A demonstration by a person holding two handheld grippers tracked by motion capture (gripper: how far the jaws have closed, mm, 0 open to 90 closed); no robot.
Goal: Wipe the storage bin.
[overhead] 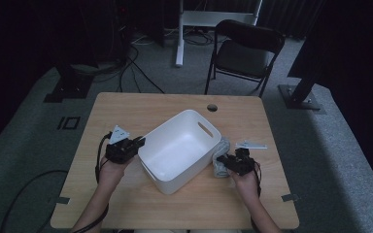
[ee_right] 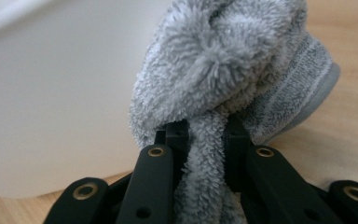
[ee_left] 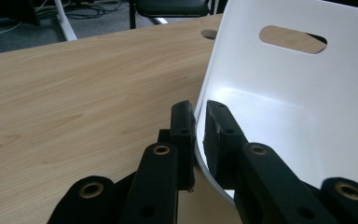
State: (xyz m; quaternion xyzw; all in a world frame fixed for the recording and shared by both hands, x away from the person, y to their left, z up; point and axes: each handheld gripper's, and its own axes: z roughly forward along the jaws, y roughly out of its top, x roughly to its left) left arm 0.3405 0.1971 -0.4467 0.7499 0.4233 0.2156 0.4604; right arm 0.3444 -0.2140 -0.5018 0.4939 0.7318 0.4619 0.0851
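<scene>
A white plastic basket (overhead: 161, 156) with slot handles stands in the middle of the wooden table. My left gripper (overhead: 135, 144) is shut on the basket's left rim (ee_left: 199, 122), one jaw outside the wall and one inside. A grey fluffy towel (overhead: 220, 156) lies bunched against the basket's right side. My right gripper (overhead: 227, 161) is shut on a fold of the towel (ee_right: 223, 70), which bulges above the jaws. The basket's white wall (ee_right: 56, 93) rises just to the left of the towel.
A small white flat piece (overhead: 251, 144) lies on the table (overhead: 126, 109) right of the towel. A round cable hole (overhead: 212, 107) sits near the far edge. A black folding chair (overhead: 245, 48) stands behind the table. Cables trail over the floor at left.
</scene>
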